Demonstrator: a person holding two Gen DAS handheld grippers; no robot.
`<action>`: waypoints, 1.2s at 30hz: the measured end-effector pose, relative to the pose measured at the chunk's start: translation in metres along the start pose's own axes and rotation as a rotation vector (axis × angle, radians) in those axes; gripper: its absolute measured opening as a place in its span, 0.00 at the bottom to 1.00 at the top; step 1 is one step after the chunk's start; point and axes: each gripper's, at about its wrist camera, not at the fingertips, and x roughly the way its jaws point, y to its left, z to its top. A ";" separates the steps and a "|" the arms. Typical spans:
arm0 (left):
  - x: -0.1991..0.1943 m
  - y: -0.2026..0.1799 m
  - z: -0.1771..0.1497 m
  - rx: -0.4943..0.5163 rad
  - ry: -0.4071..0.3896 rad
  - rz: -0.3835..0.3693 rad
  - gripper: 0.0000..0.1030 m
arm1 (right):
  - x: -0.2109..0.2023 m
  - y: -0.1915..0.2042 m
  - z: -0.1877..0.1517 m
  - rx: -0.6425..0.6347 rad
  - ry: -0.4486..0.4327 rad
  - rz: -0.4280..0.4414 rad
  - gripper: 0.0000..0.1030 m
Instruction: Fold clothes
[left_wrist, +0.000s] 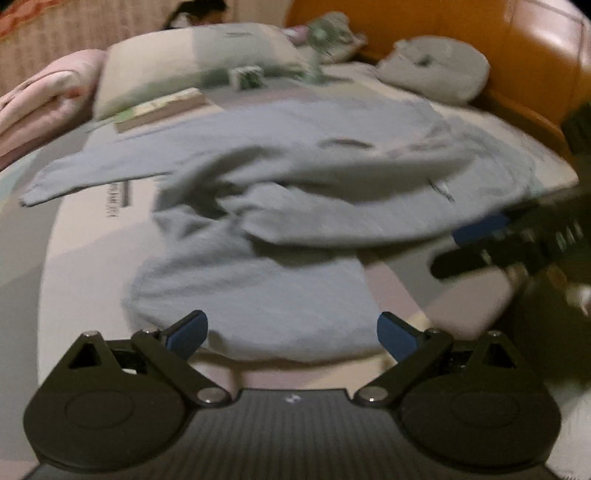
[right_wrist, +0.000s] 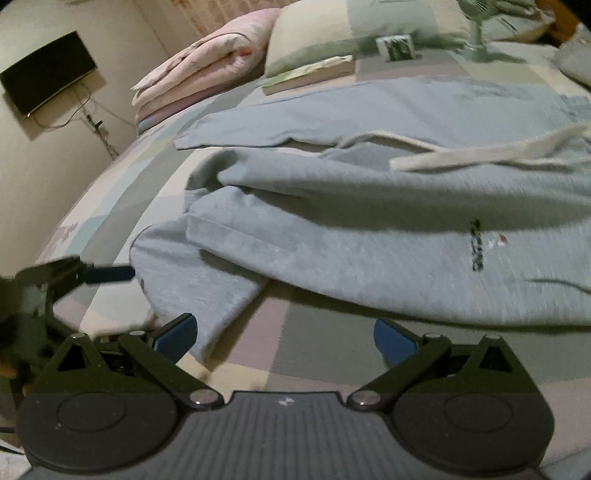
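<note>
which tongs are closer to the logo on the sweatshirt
Right. The right tongs sit open just before the hem, under the logo. The left tongs are open at the sweatshirt's other end.

Grey sweatshirt (left_wrist: 280, 173) sprawled on bed, partly folded over itself (small chest logo), one sleeve outstretched.

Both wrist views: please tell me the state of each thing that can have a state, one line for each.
Grey sweatshirt: partly folded, one sleeve spread flat to the side, lying on the bed.
Left tongs: open, holding nothing, at the near hem of the sweatshirt.
Right tongs: open, holding nothing, above the bedsheet.
Pink blanket: folded, stacked beside the pillow.
Pillow: lying flat.
Wall screen: dark.
</note>
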 end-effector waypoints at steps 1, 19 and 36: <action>0.001 -0.005 0.000 0.012 0.001 -0.010 0.95 | -0.002 -0.002 -0.001 0.005 -0.005 -0.004 1.00; 0.019 0.017 0.005 0.103 -0.009 0.369 0.96 | -0.027 -0.040 -0.011 0.123 -0.080 -0.028 1.00; -0.012 0.027 0.011 -0.012 -0.048 0.244 0.96 | -0.020 -0.023 -0.011 0.088 -0.053 -0.010 1.00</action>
